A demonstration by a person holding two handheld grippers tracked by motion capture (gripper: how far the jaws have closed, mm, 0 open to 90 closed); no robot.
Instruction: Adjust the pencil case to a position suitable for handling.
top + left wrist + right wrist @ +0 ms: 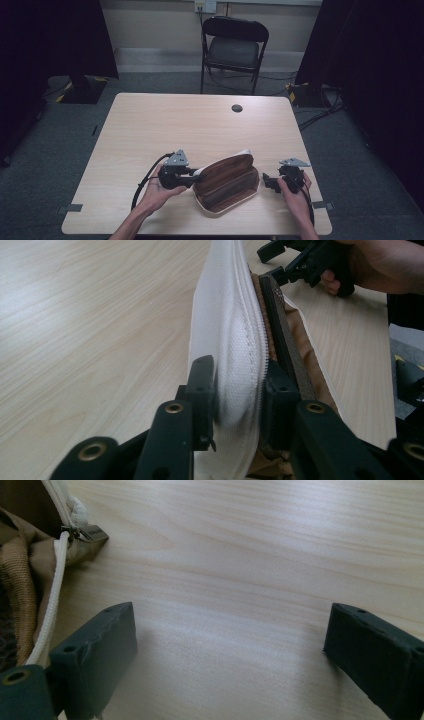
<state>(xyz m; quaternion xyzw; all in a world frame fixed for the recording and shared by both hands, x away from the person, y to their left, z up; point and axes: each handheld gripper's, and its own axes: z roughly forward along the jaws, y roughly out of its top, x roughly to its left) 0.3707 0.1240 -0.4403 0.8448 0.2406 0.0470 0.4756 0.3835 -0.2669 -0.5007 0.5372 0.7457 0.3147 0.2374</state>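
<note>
The open brown pouch [227, 182] lies on the counter [165, 125], low in the frame's centre. The left gripper [192, 173] pinches its white edge [230, 340] at the left end. The right gripper [266, 181], jaws wide apart and empty, rests just right of it.

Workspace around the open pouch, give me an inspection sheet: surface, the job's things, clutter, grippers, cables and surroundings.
Surface: light wooden table with a dark round cap near its far edge.
Job's things: pouch, white outside and brown inside, lies unzipped near the front edge; its zipper pull sits at the end by the right gripper.
Clutter: nothing seen.
Grippers: left gripper is clamped on the pouch's raised white flap; right gripper is open over bare wood beside the pouch.
Cables: a black cable loops from the left gripper; more cables lie on the floor.
Surroundings: black folding chair behind the table, dark curtains at both sides, grey carpet.
</note>
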